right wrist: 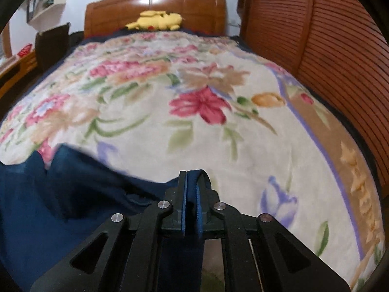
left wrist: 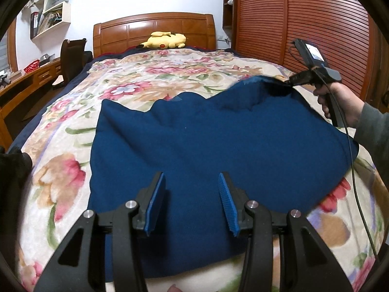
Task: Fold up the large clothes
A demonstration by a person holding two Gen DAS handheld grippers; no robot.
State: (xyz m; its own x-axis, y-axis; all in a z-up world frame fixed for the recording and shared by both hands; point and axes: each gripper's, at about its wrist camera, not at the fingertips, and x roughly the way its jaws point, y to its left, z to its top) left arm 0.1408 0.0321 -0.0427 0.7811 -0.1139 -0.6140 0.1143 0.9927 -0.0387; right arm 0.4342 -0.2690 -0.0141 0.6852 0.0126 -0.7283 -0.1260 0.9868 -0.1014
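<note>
A large dark blue garment point(left wrist: 206, 146) lies spread on the floral blanket point(left wrist: 68, 160) of the bed. My left gripper point(left wrist: 192, 182) is open and empty, hovering just above the garment's near part. My right gripper point(left wrist: 285, 84) is at the garment's far right corner, shut on the cloth and lifting that corner a little. In the right wrist view the right gripper point(right wrist: 192, 182) is shut on a fold of the blue garment point(right wrist: 60, 206), which trails away to the left and below.
A yellow plush toy point(left wrist: 165, 40) lies by the wooden headboard point(left wrist: 155, 29). A slatted wooden wardrobe point(left wrist: 304, 24) stands close on the right. A dark chair point(left wrist: 71, 56) and a desk point(left wrist: 26, 80) stand left of the bed.
</note>
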